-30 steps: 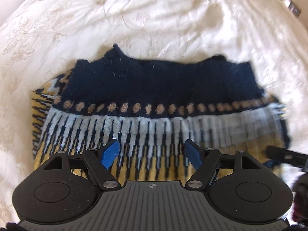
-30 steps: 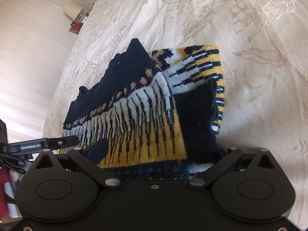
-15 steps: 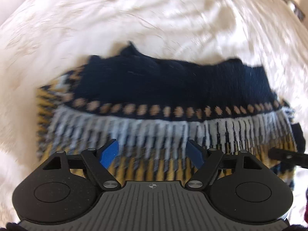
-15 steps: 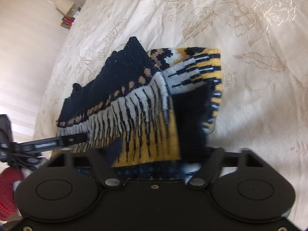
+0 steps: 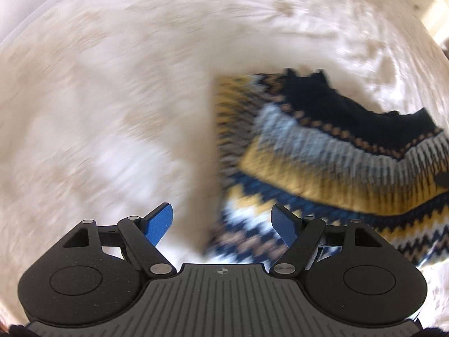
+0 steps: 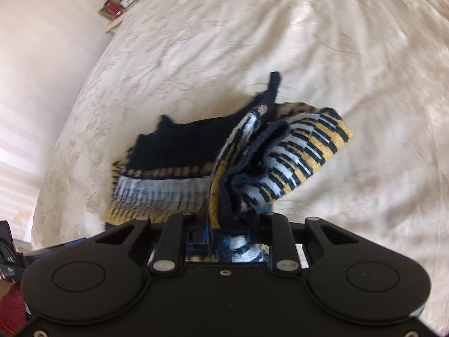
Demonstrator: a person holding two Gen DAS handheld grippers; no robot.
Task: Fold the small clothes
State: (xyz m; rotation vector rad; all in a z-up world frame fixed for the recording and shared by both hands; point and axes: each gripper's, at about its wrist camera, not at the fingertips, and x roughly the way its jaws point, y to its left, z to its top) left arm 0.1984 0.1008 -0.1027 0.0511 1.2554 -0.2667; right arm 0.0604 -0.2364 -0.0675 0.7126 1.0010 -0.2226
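Note:
A small knitted sweater (image 5: 331,163) in navy, yellow, white and tan lies folded on the cream bedspread (image 5: 112,98), at the right of the blurred left wrist view. My left gripper (image 5: 221,221) is open and empty, its blue pads over the sweater's left edge. In the right wrist view my right gripper (image 6: 227,224) is shut on a bunched edge of the sweater (image 6: 252,163) and holds that part lifted off the bed; the rest hangs to the left.
The patterned cream bedspread (image 6: 280,42) fills both views. A bedside stand with books and a lamp (image 6: 118,2) is at the far upper left past the bed edge. A wall (image 6: 33,84) runs along the left.
My right gripper has closed on the sweater's edge and lifted it. My left gripper has swung left, so the sweater now sits to its right.

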